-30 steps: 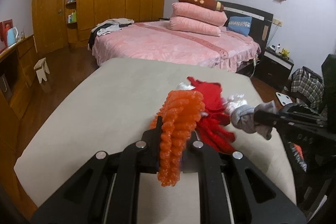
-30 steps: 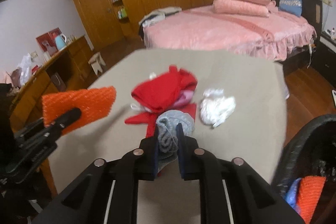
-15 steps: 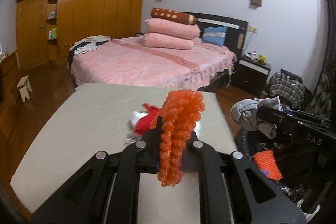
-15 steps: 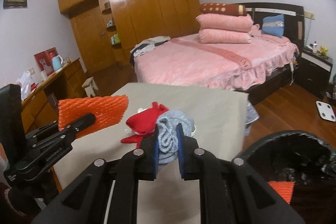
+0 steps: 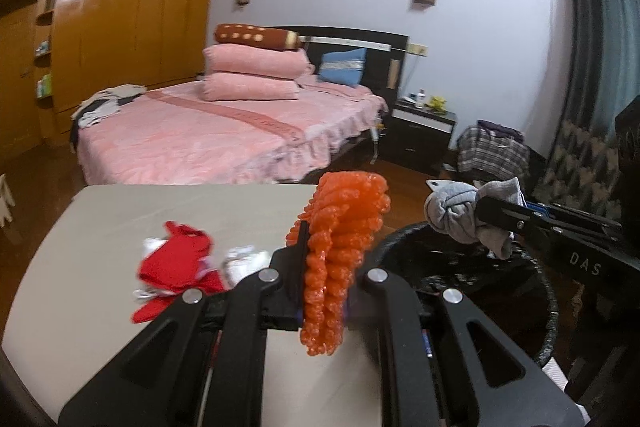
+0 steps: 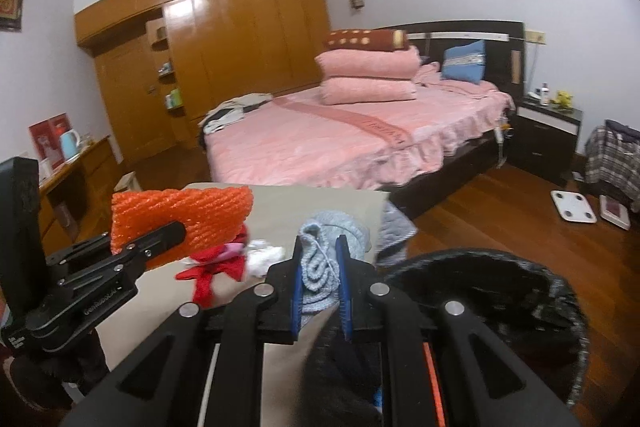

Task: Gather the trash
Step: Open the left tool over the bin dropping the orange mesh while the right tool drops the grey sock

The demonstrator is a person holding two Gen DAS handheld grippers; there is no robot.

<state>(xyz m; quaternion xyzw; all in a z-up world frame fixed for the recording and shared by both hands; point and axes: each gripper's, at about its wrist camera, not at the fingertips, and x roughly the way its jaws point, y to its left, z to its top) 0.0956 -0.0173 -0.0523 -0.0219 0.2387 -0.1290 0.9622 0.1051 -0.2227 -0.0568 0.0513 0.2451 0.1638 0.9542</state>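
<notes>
My left gripper clamps the orange foam net at the table's right edge; my right gripper pinches the grey sock above the black bin, nearer than a second ago.

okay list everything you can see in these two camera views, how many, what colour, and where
foam net: one, orange, clamped in the left gripper
sock: one, grey, clamped in the right gripper
bin: one, black liner, right of the table
table: one, beige, in front
red cloth: one, red, on the table
white scraps: a few, white, beside the red cloth
bed: one, pink, behind the table
pillows: two pink, brown roll on top, blue one beside
wardrobe: one, wood, far wall
nightstand: one, dark, beside the bed
left gripper: black, shut
right gripper: black, shut
</notes>
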